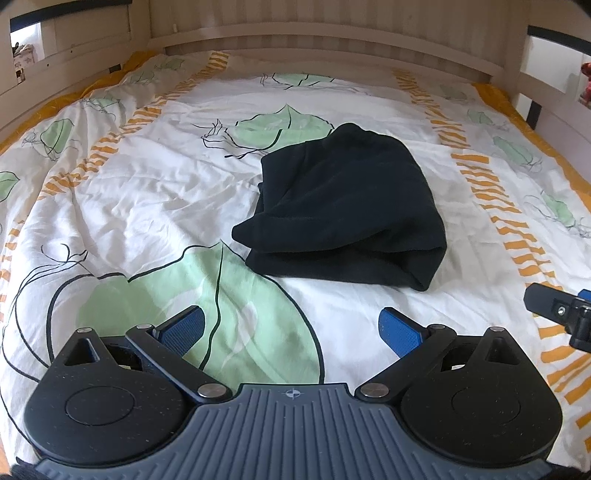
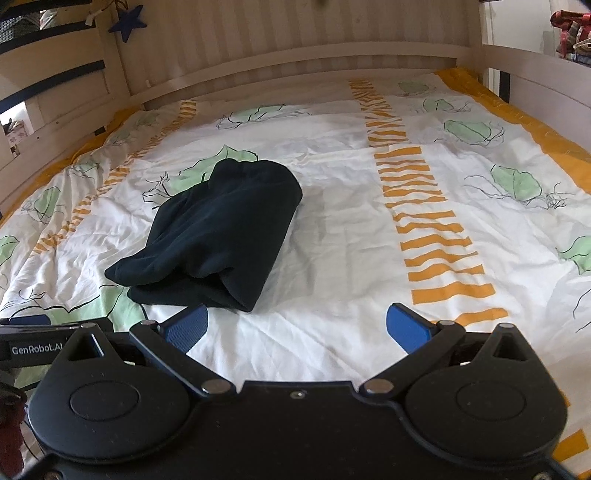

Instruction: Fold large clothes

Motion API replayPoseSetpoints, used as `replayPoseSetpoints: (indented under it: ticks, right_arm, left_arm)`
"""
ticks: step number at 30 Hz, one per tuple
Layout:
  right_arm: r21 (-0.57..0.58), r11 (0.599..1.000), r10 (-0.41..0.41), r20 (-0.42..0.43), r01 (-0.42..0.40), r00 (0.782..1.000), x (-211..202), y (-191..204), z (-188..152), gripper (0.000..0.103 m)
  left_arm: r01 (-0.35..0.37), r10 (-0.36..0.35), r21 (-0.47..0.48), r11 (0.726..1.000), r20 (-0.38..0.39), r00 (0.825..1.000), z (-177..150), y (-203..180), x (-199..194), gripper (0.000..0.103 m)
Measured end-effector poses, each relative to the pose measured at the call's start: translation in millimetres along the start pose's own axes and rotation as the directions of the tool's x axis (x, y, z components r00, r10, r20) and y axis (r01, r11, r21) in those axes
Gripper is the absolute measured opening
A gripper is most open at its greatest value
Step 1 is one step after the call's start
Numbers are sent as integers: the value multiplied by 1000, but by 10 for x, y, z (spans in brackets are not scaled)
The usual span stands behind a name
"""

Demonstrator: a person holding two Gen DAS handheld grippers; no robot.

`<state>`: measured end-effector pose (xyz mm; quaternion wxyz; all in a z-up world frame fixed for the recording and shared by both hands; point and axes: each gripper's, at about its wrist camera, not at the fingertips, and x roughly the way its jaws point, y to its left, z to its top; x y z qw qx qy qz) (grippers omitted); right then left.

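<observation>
A dark navy garment (image 1: 343, 206) lies folded into a thick bundle on the bed, in the middle of the left wrist view. It also shows in the right wrist view (image 2: 221, 229), left of centre. My left gripper (image 1: 291, 328) is open and empty, a short way in front of the bundle's near edge. My right gripper (image 2: 295, 328) is open and empty, just right of the bundle's near corner. Part of the right gripper (image 1: 557, 310) shows at the right edge of the left wrist view.
The bed cover (image 1: 147, 192) is white with green leaves and orange stripes, and wrinkled on the left. A pale wooden bed frame (image 1: 332, 40) runs along the far side and both ends. A blue star (image 2: 129, 22) hangs at the upper left.
</observation>
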<state>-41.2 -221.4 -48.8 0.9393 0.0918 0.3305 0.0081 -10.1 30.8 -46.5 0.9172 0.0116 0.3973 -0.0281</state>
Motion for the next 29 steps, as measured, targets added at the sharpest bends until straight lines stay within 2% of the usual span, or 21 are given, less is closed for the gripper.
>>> replayPoseSetpoints:
  ticks: [29]
  right_arm:
    - [-8, 1000, -3, -68, 2, 998, 233, 95, 20, 103]
  left_arm:
    - [4, -5, -14, 1000, -26, 1000, 1, 33, 161, 102]
